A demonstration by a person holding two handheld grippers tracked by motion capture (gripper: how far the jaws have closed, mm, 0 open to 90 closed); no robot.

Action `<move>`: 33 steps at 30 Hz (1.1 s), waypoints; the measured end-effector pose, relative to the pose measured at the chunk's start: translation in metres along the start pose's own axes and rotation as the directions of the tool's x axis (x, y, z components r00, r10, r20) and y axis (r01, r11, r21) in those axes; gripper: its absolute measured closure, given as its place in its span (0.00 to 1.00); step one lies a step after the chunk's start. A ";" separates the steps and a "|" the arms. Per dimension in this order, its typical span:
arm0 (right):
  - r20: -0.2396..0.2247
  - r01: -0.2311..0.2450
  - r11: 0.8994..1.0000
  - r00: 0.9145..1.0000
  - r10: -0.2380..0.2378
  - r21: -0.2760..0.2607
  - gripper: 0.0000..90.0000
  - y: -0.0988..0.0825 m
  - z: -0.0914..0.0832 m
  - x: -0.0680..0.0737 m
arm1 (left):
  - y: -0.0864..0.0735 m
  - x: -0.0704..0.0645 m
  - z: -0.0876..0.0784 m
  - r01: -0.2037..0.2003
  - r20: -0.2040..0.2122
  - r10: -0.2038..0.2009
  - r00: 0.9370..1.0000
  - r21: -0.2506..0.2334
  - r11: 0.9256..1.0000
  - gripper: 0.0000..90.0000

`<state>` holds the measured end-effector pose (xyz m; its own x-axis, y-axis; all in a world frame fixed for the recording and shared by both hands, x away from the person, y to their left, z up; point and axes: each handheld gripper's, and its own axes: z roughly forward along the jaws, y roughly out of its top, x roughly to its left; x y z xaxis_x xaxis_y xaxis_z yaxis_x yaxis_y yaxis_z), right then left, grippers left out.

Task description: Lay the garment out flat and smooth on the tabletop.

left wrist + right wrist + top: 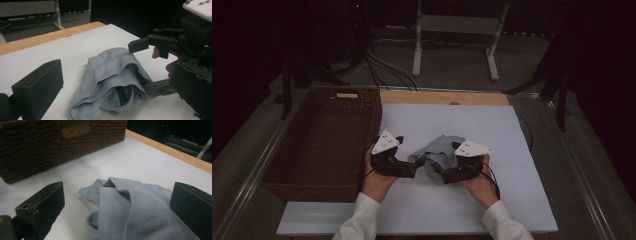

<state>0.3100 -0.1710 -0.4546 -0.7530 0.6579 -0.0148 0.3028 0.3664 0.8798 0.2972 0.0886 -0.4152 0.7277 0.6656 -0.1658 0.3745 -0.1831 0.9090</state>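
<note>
Wicker basket [324, 140]: dark brown, rectangular, open-topped; stands on the left part of the table [512, 200], its right wall along the edge of the white surface. In the right gripper view its woven wall [50, 147] stands beyond the cloth, well apart from it.

Left claw [417, 167]: held in the person's left hand [377, 182], grey three-cornered plate on top, just right of the basket's near corner. Jaws point right toward the cloth. In the left gripper view one jaw shows at lower left; the jaws stand apart, nothing between them; the tips sit at the cloth's left edge, whether touching cannot be told.

Cloth [439, 150]: pale grey-blue, ribbed, crumpled into a loose heap; lies on the white table near the middle, between the two claws. In the left gripper view the cloth [112, 82] forms a folded mound with a dark hollow at its near end. In the right gripper view the cloth [135, 210] rises between that claw's two jaws.

Right claw [435, 169]: held in the person's right hand [479, 185], plate on top, jaws pointing left. Jaws wide apart, one to each side of the cloth's right portion, not closed on it. In the left gripper view the right claw [147, 67] straddles the mound, upper jaw above it, lower jaw at its base.

Table: white top, wooden strip along the far edge.
</note>
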 end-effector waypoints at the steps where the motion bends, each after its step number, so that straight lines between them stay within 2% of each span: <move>1: 0.004 -0.003 1.000 1.000 0.003 0.004 0.00 0.000 0.001 -0.001 | 0.000 0.000 0.000 0.005 0.005 -0.005 1.000 -0.003 1.000 0.00; 6: 0.032 -0.019 0.998 0.999 0.017 0.054 0.04 -0.002 0.007 -0.006 | 0.000 0.001 0.000 0.005 0.005 -0.005 1.000 -0.003 1.000 0.00; 14: 0.084 0.028 0.992 0.996 -0.038 0.124 0.02 -0.003 0.013 -0.003 | 0.000 0.000 -0.001 0.006 0.008 -0.006 1.000 -0.006 1.000 0.00; 16: 0.111 0.032 0.989 0.993 -0.049 0.148 0.01 -0.003 0.015 -0.003 | 0.000 0.000 -0.001 0.005 0.008 -0.005 1.000 -0.007 1.000 0.00; 19: 0.120 0.033 0.984 0.991 -0.055 0.176 0.01 -0.004 0.017 -0.004 | 0.000 0.001 -0.001 0.007 0.006 -0.007 1.000 -0.006 1.000 0.00; 22: 0.136 0.054 0.977 0.987 -0.083 0.204 0.03 -0.003 0.018 -0.001 | 0.000 0.001 -0.001 0.008 0.007 -0.008 1.000 -0.006 1.000 0.00; 25: 0.164 0.056 0.972 0.982 -0.095 0.228 0.08 -0.002 0.020 0.000 | 0.000 0.000 -0.001 0.007 0.009 -0.007 1.000 -0.007 1.000 0.00; 28: 0.173 0.052 0.968 0.980 -0.097 0.247 0.17 -0.002 0.020 -0.002 | 0.000 0.001 -0.001 0.007 0.009 -0.006 1.000 -0.006 1.000 0.00; 29: 0.177 0.053 0.967 0.979 -0.099 0.250 0.25 -0.001 0.019 -0.003 | 0.000 0.001 -0.001 0.006 0.009 -0.006 1.000 -0.006 1.000 0.00; 31: 0.197 0.051 0.967 0.975 -0.102 0.250 0.47 0.000 0.016 -0.005 | 0.000 0.001 -0.001 0.007 0.010 -0.007 1.000 -0.006 1.000 0.00; 33: 0.195 0.039 0.971 0.977 -0.087 0.237 0.60 0.000 0.011 -0.010 | 0.000 0.000 0.000 0.006 0.011 -0.006 1.000 -0.006 1.000 0.00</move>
<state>0.3240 -0.1699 -0.4595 -0.6477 0.7393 -0.1840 0.4029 0.5373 0.7409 0.2973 0.0889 -0.4154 0.7315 0.6590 -0.1752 0.3757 -0.1750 0.9101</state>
